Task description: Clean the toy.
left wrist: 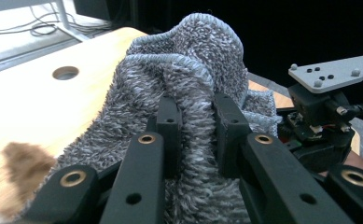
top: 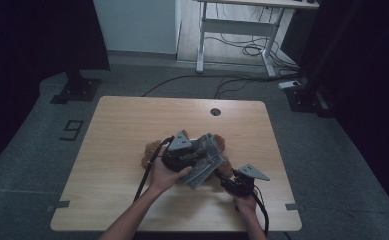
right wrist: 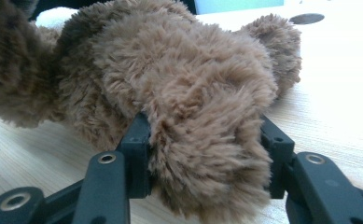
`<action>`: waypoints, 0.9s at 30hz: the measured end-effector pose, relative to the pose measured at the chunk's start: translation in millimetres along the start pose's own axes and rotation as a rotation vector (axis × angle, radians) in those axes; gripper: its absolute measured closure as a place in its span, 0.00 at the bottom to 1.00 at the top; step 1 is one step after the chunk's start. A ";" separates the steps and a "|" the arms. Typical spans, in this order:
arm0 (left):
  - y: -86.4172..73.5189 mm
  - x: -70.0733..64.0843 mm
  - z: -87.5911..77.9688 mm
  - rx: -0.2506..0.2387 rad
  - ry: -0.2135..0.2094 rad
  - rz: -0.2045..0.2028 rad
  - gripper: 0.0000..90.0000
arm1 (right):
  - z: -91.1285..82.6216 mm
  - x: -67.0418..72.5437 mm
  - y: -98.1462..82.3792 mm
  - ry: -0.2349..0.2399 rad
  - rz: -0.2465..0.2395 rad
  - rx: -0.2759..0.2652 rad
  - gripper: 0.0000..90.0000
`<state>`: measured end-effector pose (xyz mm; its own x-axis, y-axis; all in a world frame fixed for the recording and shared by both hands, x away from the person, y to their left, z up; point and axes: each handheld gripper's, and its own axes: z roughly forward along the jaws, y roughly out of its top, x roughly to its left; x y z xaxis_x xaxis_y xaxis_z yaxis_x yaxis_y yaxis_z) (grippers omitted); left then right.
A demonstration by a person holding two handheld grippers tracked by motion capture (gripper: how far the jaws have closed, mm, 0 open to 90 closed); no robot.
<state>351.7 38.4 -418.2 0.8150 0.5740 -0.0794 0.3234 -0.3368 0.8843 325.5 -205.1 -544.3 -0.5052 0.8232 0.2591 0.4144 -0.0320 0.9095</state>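
In the high view, you are holding the grey knitted garment (top: 205, 162) over the brown plush toy (top: 154, 149) near the table's (top: 122, 125) middle, your left tool (top: 194, 156) nearer it. In the left gripper view, that tool (left wrist: 197, 121) is clenching a fuzzy grey fold. In the right gripper view, your right tool (right wrist: 206, 140) is straddling a shaggy brown limb, its pads touching the fur on both sides.

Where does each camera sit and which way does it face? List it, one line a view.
High view: above the person's side, looking forward and down on the table; both forearms, left tongs and right tongs show.
Left gripper view: rides the left tongs, looking along its jaws, clamped on the grey knitted cloth; the right tongs' body stands beyond.
Right gripper view: rides the right tongs, jaws astride the brown plush toy.
Shared: the table's round hole shows in all views.
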 end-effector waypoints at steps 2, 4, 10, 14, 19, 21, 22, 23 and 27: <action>1.9 -5.7 8.4 0.008 -0.008 0.002 0.84 | 0.0 0.4 -0.1 -0.002 -0.003 0.000 0.57; 2.8 -13.6 16.9 0.024 -0.004 0.026 0.84 | -0.3 1.0 0.0 -0.002 -0.003 -0.002 0.57; -7.2 -22.1 38.6 0.082 0.022 0.035 0.84 | -1.3 1.1 0.3 -0.006 -0.014 -0.005 0.58; -20.1 -15.9 43.2 0.100 0.024 0.000 0.84 | -1.4 -0.5 0.4 0.012 0.002 -0.002 0.59; -28.6 -15.2 41.8 0.089 0.034 -0.001 0.84 | -1.4 -0.2 0.2 0.010 -0.004 -0.002 0.60; -31.6 -14.5 39.9 0.085 0.037 -0.002 0.84 | -2.0 -0.7 0.5 0.008 -0.002 0.000 0.62; -32.8 -14.1 38.0 0.082 0.037 -0.005 0.84 | -2.1 -1.3 0.7 0.011 -0.001 0.001 0.62; -34.0 -14.0 35.4 0.078 0.041 -0.005 0.84 | -2.2 -1.9 0.7 0.015 -0.002 0.002 0.63; -40.2 -9.6 21.3 0.052 0.065 -0.013 0.83 | -2.8 -5.7 1.2 0.034 0.009 0.003 0.64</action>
<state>341.1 30.5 -462.8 0.7781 0.6255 -0.0586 0.3591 -0.3663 0.8584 326.7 -211.4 -543.7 -0.5272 0.8029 0.2782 0.4213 -0.0374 0.9062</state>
